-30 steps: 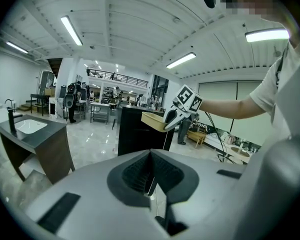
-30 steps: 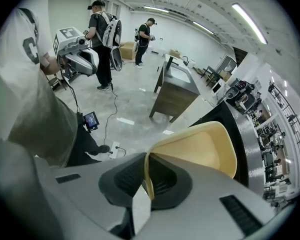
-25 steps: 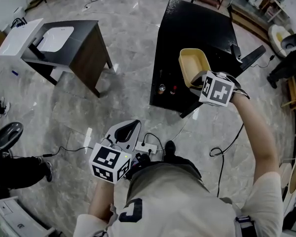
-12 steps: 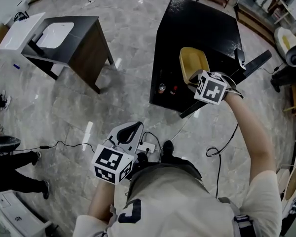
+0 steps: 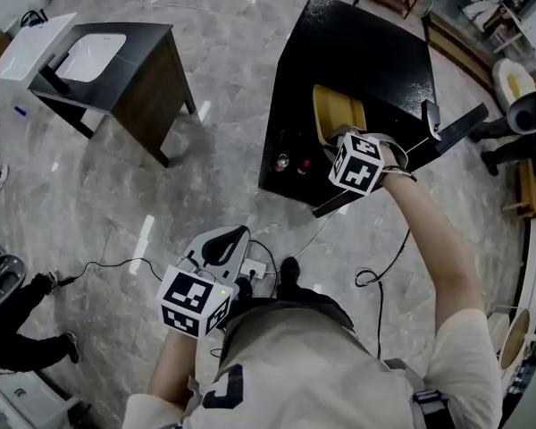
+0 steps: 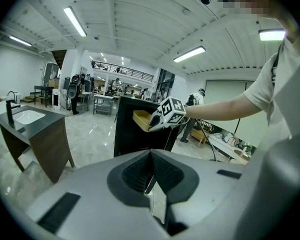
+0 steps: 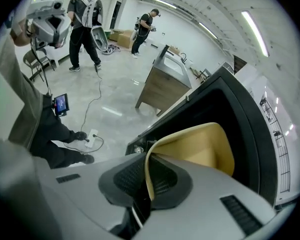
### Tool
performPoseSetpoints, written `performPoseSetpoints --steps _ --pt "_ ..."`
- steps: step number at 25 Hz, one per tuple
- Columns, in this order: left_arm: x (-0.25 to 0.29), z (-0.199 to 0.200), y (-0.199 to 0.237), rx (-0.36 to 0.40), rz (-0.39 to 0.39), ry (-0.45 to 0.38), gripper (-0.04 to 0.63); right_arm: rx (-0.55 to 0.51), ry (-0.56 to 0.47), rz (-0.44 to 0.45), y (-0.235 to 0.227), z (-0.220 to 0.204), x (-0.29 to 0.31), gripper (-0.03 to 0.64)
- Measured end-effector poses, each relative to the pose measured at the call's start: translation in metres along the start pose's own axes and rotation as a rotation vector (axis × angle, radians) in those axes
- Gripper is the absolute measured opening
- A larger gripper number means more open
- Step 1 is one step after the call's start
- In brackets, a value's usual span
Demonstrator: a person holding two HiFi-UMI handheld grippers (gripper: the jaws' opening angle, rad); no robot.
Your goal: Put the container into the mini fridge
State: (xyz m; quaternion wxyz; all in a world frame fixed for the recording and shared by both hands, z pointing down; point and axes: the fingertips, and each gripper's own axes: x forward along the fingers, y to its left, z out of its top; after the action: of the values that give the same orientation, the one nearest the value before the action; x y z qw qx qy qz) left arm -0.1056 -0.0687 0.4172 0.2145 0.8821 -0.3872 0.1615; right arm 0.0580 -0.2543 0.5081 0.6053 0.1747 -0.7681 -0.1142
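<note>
The right gripper (image 5: 338, 138) is clenched on the container (image 5: 338, 113), a shallow yellow tub. The right gripper view shows what the head view cannot: the tub's thin wall runs edge-on between the two dark ribbed pads (image 7: 162, 176), with the open bowl facing up and away over a dark recess of the mini fridge (image 5: 357, 52). The head view shows the layout instead. The container sits just at the near front edge of the black, glossy fridge body, and a black door panel (image 5: 451, 125) stands swung out to the right. Whether the tub is inside the cavity cannot be determined from any view. The left gripper (image 5: 225, 244) is held low near the person's waist, well apart from the fridge. The left gripper view shows its jaws closed together with nothing between them. It also gives a side-on look at the tub, which is level with the upper part of the fridge front. The floor (image 5: 205, 150) is polished grey marble-pattern tile with visible reflections. A white power strip (image 5: 255, 266) with trailing cables lies near the person's feet. A dark table with an inset white sink (image 5: 116, 61) stands well to the left of the fridge. Only the gripper views show the room itself: a white hall with strip lights (image 6: 76, 21) on the ceiling, and two people (image 7: 85, 24) standing in the background.
</note>
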Motion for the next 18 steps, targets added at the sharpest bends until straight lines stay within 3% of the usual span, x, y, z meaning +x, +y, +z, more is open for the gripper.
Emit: performPoseSetpoints --steps 5,18 --pt "0.006 0.002 0.003 -0.013 -0.007 -0.011 0.055 -0.009 0.012 -0.085 -0.016 0.0 0.009 0.035" --pt "0.015 -0.002 0.012 -0.035 -0.02 -0.002 0.055 0.039 -0.014 -0.177 -0.054 0.004 0.024 0.035"
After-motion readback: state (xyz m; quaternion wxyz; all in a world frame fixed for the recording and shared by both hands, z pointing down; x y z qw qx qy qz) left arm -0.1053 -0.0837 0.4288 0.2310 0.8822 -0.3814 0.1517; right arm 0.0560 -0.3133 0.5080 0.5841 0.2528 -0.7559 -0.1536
